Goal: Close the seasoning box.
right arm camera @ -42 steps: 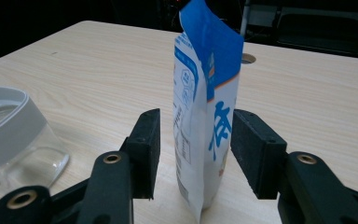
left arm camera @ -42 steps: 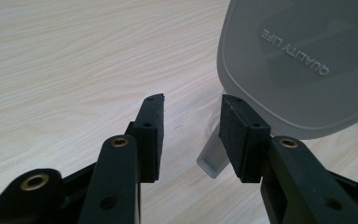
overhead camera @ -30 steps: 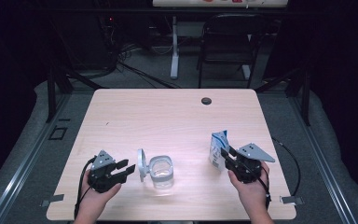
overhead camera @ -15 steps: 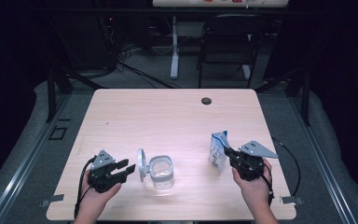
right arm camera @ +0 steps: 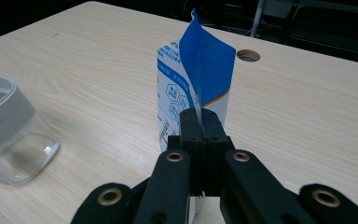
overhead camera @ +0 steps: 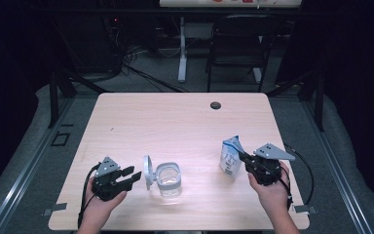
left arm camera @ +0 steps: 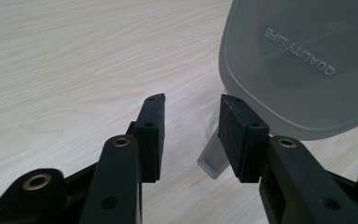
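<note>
the blue and white carton [right arm camera: 193, 88] stands upright near the right front of the wooden table [overhead camera: 175, 122], its opened top flap pinched flat between the jaws of my right gripper [right arm camera: 200, 122], which are closed tight on that flap in the right gripper view. from the high view the same carton [overhead camera: 231, 155] sits just left of the right gripper [overhead camera: 247, 160], with my right hand [overhead camera: 271, 190] behind it. to the carton's left, well apart, a clear glass jar [overhead camera: 168, 178] rests open on the table, its grey lid [overhead camera: 147, 171] swung up on edge at the jar's left side. my left gripper [overhead camera: 133, 176] points at that lid from just beside it, jaws parted a moderate way and holding nothing. in the left gripper view the lid [left arm camera: 303, 60], lettered "quality life", rises beyond the right jaw, and its small grey tab [left arm camera: 212, 156] shows in the gap between the pads without touching them. a dark round hole [overhead camera: 215, 105] marks the table's far edge.
</note>
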